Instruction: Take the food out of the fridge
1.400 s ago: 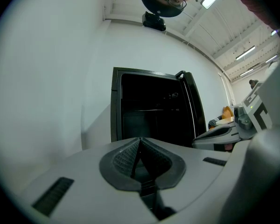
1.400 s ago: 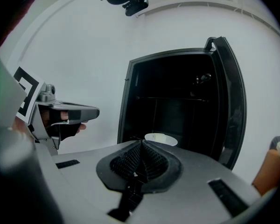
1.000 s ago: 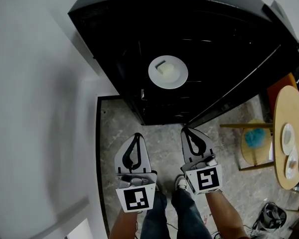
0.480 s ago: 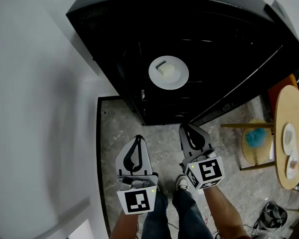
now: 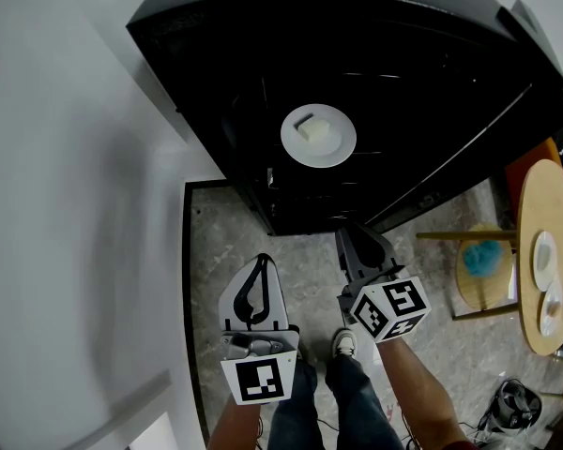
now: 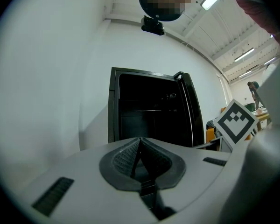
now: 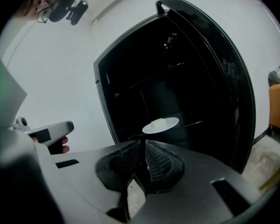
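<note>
A black fridge [image 5: 357, 82] stands open in front of me, its door [image 5: 469, 153] swung out to the right. On a wire shelf inside rests a white plate [image 5: 330, 148] with a pale block of food [image 5: 311, 129] on it. The right gripper view shows the same plate [image 7: 169, 125] and food [image 7: 157, 123] straight ahead, beyond the jaws. My right gripper [image 5: 349, 232] is shut and empty, rolled to one side, with its tips close to the fridge's lower front edge. Further back over the floor, my left gripper [image 5: 260, 261] is shut and empty too, aimed at the fridge [image 6: 149, 111].
A white wall [image 5: 66, 204] runs along the left. At the right stand a round wooden table [image 5: 533, 298] with small plates and a wooden stool [image 5: 469, 293] bearing a blue thing. A bag [image 5: 507, 409] lies on the stone floor. My legs and shoes are below the grippers.
The right gripper has rolled, so its marker cube now sits tilted, and it has crept a little toward the fridge. The left gripper has stayed put.
</note>
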### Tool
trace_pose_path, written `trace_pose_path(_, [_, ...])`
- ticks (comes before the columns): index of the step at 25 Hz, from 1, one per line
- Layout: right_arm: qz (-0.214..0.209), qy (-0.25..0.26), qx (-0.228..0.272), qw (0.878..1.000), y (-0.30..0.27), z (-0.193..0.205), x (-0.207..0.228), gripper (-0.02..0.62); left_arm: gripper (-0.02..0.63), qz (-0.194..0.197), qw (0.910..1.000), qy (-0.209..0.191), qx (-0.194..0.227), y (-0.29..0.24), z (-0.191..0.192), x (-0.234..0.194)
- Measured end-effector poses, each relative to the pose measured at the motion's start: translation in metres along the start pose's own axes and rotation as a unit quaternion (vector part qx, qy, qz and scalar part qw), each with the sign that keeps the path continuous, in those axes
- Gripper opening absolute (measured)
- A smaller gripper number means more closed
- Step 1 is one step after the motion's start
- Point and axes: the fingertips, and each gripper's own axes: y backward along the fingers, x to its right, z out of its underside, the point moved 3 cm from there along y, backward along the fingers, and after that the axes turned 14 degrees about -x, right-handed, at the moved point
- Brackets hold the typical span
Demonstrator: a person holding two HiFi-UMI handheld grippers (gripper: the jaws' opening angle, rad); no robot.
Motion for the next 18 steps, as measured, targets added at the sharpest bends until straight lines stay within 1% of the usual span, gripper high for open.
trace_pose_path(4, [-0.007,-0.027,0.003,1.000,-0.006,-0.002,0.002,0.026,0.014,0.001,1.0000,-0.002,0.000,0.001,-0.001,0.000])
trace_pose_path(10, [-0.022,-0.063,-0.003,0.998,-0.017,0.001,0.004,0.057,0.014,0.002,1.0000,-0.003,-0.001,0.003,0.000,0.001])
trace_pose_path(14, [-0.031,-0.108,-0.002,0.994,-0.025,0.001,0.010,0.058,0.014,0.003,1.0000,-0.002,-0.001,0.004,0.000,0.001])
trace_pose_path(18, [-0.047,-0.165,0.007,0.985,-0.035,-0.002,0.016,0.061,0.014,0.003,1.0000,-0.002,0.000,0.004,-0.001,0.002])
